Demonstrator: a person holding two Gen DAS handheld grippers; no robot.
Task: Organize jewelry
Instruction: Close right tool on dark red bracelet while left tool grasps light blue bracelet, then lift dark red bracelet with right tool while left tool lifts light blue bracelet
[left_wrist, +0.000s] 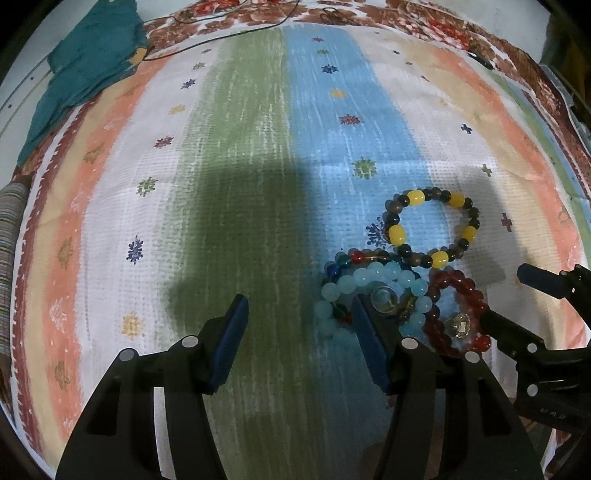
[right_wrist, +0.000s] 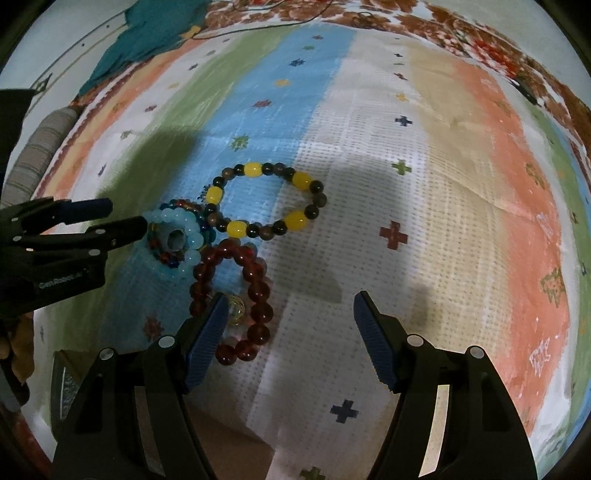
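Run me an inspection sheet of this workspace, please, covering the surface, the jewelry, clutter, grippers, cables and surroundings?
Surface: striped patterned cloth, lying flat, partly in shadow.
Job's things: four beaded bracelets bunched together: yellow-and-dark bracelet, red bracelet, light blue bracelet stacked with a multicolour bracelet.
Clutter: teal cloth at the far left edge.
Grippers: left gripper open, one finger over the light blue bracelet; right gripper open, one finger over the red bracelet; neither holds anything.
Cables: thin dark cord along the far edge.
Surroundings: floral fabric beyond the cloth.
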